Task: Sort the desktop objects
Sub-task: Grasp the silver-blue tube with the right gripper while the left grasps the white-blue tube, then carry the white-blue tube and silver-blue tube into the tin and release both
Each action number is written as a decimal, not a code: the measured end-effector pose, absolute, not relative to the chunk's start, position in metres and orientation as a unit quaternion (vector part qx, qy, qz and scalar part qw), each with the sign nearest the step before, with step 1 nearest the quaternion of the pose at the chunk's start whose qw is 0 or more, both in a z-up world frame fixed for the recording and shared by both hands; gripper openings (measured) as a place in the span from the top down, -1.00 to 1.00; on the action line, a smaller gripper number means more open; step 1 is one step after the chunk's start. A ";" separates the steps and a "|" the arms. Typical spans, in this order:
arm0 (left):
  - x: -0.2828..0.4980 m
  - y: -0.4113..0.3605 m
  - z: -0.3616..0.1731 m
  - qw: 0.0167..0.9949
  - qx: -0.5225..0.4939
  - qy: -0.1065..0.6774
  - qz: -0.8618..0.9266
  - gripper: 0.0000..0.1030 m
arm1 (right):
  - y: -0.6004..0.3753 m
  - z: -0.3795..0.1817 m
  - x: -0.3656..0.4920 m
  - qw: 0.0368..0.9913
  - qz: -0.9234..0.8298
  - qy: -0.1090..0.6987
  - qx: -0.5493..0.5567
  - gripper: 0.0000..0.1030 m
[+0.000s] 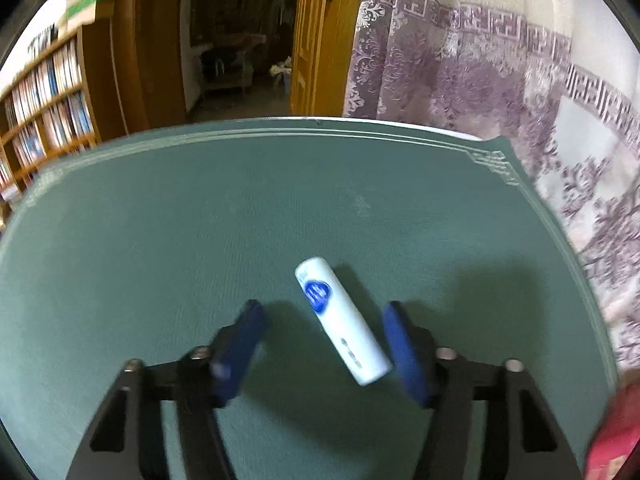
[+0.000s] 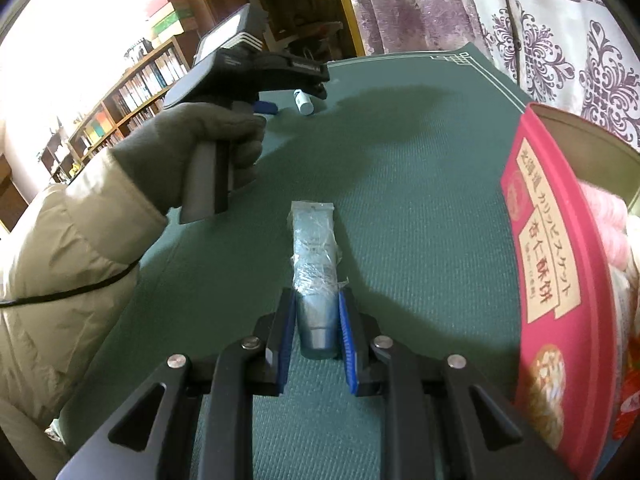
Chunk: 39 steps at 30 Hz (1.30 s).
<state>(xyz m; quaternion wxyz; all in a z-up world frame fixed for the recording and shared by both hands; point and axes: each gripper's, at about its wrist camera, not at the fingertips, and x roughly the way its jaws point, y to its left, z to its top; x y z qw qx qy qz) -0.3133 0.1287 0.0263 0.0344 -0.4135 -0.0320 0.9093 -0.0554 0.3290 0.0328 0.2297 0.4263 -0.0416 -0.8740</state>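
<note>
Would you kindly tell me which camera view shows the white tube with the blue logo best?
The left wrist view: the white tube lies large and unobstructed between the left gripper's jaws. The right wrist view shows it only small and far off, beneath that gripper.

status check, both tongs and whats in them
Left tongs open around white tube, not gripping. Right tongs shut on blue-grey tube. Red box close right.

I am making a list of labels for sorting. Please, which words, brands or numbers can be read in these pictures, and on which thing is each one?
"杏仁酥饼": large characters on the label of the red box.
Japanese line beside it, same label: too distorted to quote safely.
Blue heart logo on the white tube: blurred, unreadable.
Plastic-wrapped tube in the right gripper: no readable text.
Book spines on the shelves: too small.
</note>
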 end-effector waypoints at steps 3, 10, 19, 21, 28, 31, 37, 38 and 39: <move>-0.314 0.129 0.026 0.031 -0.409 -0.014 0.912 0.39 | 0.329 0.032 -0.058 0.231 -0.874 -0.042 0.425 0.54; -0.294 0.121 0.025 0.047 -0.407 -0.006 0.912 0.61 | 0.327 0.033 -0.057 0.230 -0.875 -0.041 0.425 0.54; -0.242 0.111 0.030 0.076 -0.413 0.010 0.908 0.61 | 0.324 0.035 -0.060 0.226 -0.876 -0.039 0.424 0.54; -0.223 0.106 0.034 0.082 -0.410 0.011 0.908 0.61 | 0.323 0.035 -0.061 0.225 -0.876 -0.038 0.424 0.54; -0.170 0.087 0.053 0.095 -0.397 0.011 0.913 0.61 | 0.327 0.038 -0.059 0.207 -0.883 -0.026 0.420 0.55; -0.150 0.079 0.061 0.099 -0.391 -0.001 0.915 0.61 | 0.330 0.044 -0.053 0.206 -0.883 -0.049 0.418 0.55; -0.119 0.074 0.073 0.111 -0.377 -0.010 0.919 0.61 | 0.323 0.056 -0.029 0.211 -0.885 -0.066 0.409 0.55; -0.113 0.074 0.075 0.113 -0.374 -0.011 0.920 0.61 | 0.321 0.058 -0.025 0.212 -0.886 -0.064 0.407 0.55; -0.110 0.075 0.077 0.115 -0.372 -0.012 0.921 0.61 | 0.319 0.062 -0.020 0.213 -0.887 -0.062 0.404 0.55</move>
